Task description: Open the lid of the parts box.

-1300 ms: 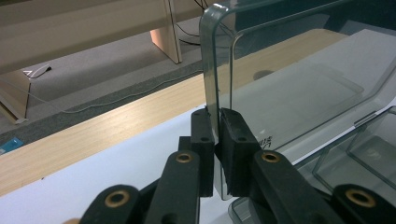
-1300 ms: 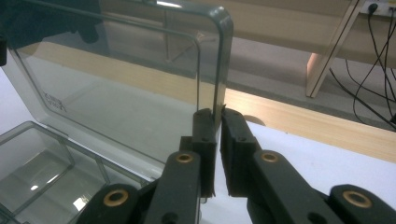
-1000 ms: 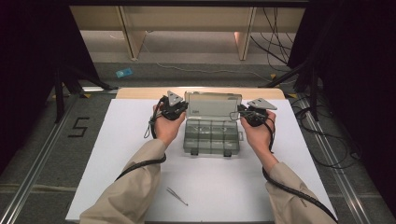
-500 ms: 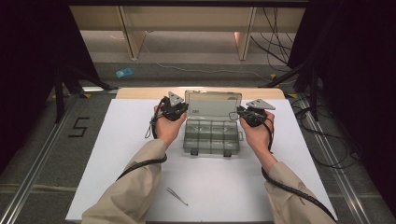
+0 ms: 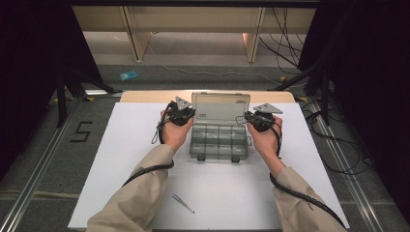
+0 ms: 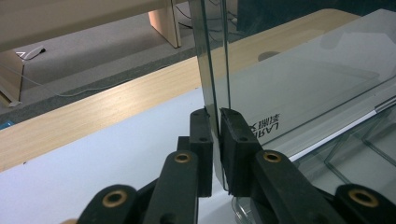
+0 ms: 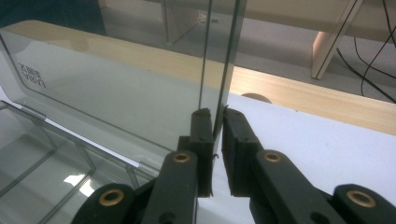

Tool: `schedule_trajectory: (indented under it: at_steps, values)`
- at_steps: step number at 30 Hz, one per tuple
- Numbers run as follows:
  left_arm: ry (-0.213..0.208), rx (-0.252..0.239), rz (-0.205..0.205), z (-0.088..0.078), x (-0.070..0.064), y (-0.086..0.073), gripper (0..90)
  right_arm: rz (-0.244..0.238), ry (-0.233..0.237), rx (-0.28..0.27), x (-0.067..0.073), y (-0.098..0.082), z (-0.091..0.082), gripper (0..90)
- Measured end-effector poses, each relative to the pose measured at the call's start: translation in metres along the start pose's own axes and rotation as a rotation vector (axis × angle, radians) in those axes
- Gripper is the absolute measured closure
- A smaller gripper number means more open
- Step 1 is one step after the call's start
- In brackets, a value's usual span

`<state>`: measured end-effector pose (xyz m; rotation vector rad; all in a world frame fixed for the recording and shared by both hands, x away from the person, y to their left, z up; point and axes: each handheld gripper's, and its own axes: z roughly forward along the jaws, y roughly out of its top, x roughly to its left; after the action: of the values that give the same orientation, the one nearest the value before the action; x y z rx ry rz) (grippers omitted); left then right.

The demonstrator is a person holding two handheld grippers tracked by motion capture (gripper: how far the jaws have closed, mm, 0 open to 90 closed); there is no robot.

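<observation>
A clear plastic compartment box (image 5: pixel 218 145) sits at the middle of the white table top, its lid (image 5: pixel 221 105) standing open and nearly upright at the back. My left gripper (image 5: pixel 186 115) is shut on the lid's left edge. In the left gripper view the lid (image 6: pixel 299 79) runs off to the right, and the left gripper (image 6: pixel 216 112) pinches its rim between both pads. My right gripper (image 5: pixel 251 117) is shut on the lid's right edge. In the right gripper view the lid (image 7: pixel 107 93) stretches away to the left of the right gripper (image 7: pixel 217 111).
A pair of metal tweezers (image 5: pixel 183 203) lies on the white sheet (image 5: pixel 121 159) near the front, between the person's forearms. A wooden strip (image 5: pixel 145 96) runs along the table's far edge. Cables and shelf legs stand on the floor beyond.
</observation>
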<state>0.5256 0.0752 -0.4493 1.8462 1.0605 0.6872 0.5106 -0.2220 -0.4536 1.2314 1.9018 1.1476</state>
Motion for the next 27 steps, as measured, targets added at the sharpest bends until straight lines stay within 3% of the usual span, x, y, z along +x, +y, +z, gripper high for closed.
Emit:
schedule_trajectory:
  at_steps: [5, 7, 9, 10, 11, 12, 13, 15, 19, 21, 22, 24, 27]
  values:
    - [-0.001, 0.013, -0.001, 0.0003, -0.0007, -0.0008, 83.0, 0.000, -0.006, -0.004, 0.0002, -0.0011, 0.0028, 82.5]
    - [-0.007, 0.035, 0.018, 0.0004, 0.0001, -0.0016, 82.7, -0.007, -0.009, 0.000, 0.0000, -0.0013, 0.0037, 81.7]
    - [-0.005, 0.035, 0.000, 0.0024, -0.0013, -0.0032, 81.9, 0.011, -0.003, 0.030, 0.0010, -0.0008, 0.0024, 81.1]
    - [-0.003, 0.052, 0.014, 0.0021, -0.0004, -0.0037, 81.6, -0.012, -0.012, 0.019, -0.0003, -0.0015, 0.0037, 80.6]
    - [-0.009, 0.091, 0.047, 0.0003, 0.0021, -0.0039, 81.3, -0.004, -0.004, 0.015, 0.0001, -0.0024, 0.0062, 79.7]
    - [-0.005, 0.052, -0.003, 0.0038, -0.0012, -0.0051, 81.3, -0.004, -0.004, 0.015, 0.0001, -0.0024, 0.0062, 79.7]
    - [-0.004, 0.057, -0.007, 0.0041, -0.0011, -0.0053, 81.1, -0.001, -0.004, 0.041, 0.0000, -0.0020, 0.0046, 79.1]
    - [-0.008, 0.068, -0.002, 0.0044, 0.0002, -0.0057, 80.4, 0.010, 0.001, 0.068, -0.0004, -0.0030, 0.0053, 77.1]
    - [-0.012, 0.084, -0.005, 0.0056, 0.0001, -0.0065, 77.9, 0.016, 0.001, 0.059, -0.0011, -0.0059, 0.0097, 73.7]
    - [-0.017, 0.126, 0.032, 0.0039, 0.0033, -0.0063, 77.6, 0.006, 0.003, 0.082, -0.0020, -0.0054, 0.0075, 73.3]
    - [-0.015, 0.125, 0.030, 0.0043, 0.0032, -0.0066, 77.2, 0.007, 0.007, 0.081, -0.0021, -0.0055, 0.0080, 72.8]
    - [-0.011, 0.091, -0.012, 0.0074, 0.0005, -0.0076, 75.7, 0.009, 0.004, 0.083, -0.0020, -0.0054, 0.0082, 71.8]
    - [-0.008, 0.090, -0.015, 0.0069, 0.0006, -0.0074, 73.3, 0.011, 0.004, 0.083, -0.0022, -0.0057, 0.0085, 70.4]
